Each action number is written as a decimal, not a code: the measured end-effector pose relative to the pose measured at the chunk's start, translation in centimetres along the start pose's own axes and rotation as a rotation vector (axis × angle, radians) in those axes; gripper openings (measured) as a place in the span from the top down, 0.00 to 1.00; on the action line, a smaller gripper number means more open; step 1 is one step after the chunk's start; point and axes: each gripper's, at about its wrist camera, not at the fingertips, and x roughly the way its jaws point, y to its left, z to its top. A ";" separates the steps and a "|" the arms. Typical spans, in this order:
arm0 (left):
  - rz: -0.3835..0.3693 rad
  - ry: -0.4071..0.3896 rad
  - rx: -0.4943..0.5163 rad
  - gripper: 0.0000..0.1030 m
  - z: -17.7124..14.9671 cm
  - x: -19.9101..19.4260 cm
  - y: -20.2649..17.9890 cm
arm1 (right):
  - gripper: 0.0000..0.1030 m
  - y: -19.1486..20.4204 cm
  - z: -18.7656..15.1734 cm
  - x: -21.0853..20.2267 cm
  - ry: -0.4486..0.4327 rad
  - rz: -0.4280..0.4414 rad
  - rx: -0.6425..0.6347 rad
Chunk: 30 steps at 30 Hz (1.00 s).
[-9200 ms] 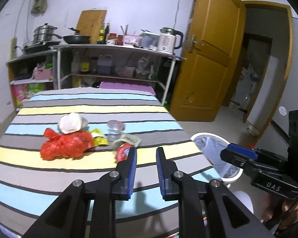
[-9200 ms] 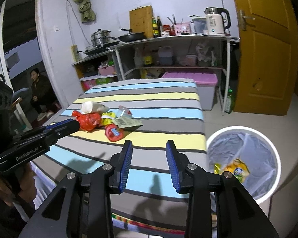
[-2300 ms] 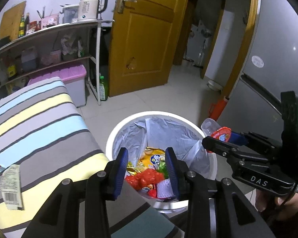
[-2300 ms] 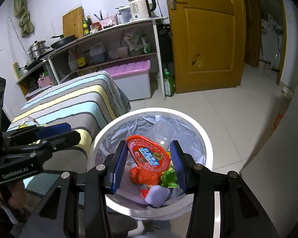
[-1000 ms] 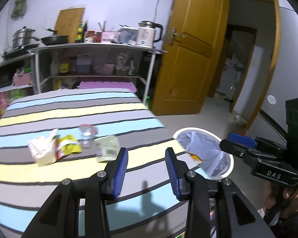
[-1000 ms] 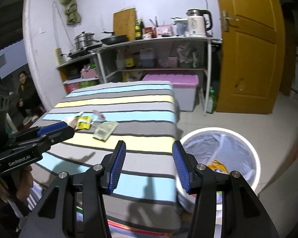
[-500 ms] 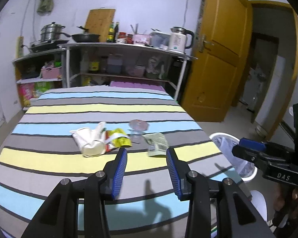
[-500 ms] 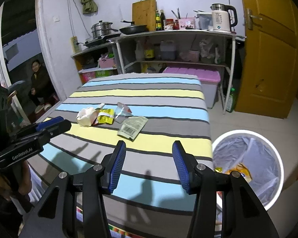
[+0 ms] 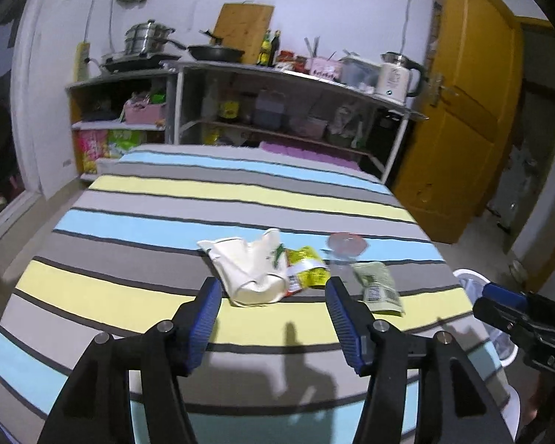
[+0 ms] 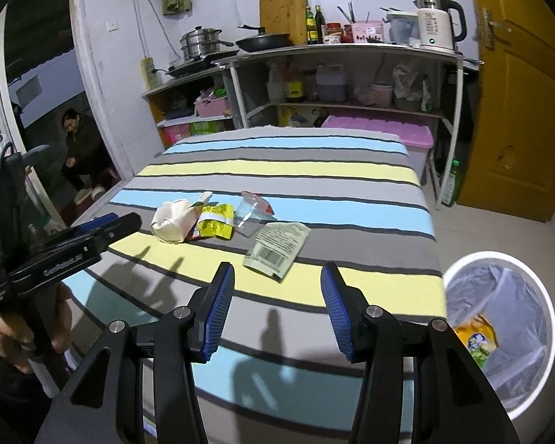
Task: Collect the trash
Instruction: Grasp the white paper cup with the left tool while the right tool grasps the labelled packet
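Lined bin (image 10: 499, 333) holds yellow wrapper (image 10: 475, 335)

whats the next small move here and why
Probably ease the left gripper forward and down onto the cream bag: its jaws are opening with nothing between them, and the bag lies just beyond them on the striped cloth. The bin waits at the right.

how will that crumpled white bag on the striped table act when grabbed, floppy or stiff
Probably floppy: the white bag lies creased and partly collapsed, so it should crush between the jaws rather than resist. It likely weighs little, since it looks empty and slack. It overlaps the yellow wrapper, so lifting it may drag that along.
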 end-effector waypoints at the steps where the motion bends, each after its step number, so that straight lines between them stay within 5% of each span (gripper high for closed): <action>1: 0.003 0.008 -0.006 0.42 0.1 0.5 0.2 | 0.52 0.1 0.1 0.4 0.004 0.002 -0.002; 13: 0.017 0.127 -0.050 0.39 0.6 6.8 1.6 | 0.52 0.3 1.5 7.6 0.108 -0.015 0.031; 27: 0.010 0.184 -0.077 0.39 0.8 8.9 2.0 | 0.51 -0.1 2.4 12.3 0.185 -0.068 0.077; 30: 0.009 0.179 -0.072 0.46 0.8 8.8 2.0 | 0.51 -0.1 2.4 12.2 0.191 -0.077 0.078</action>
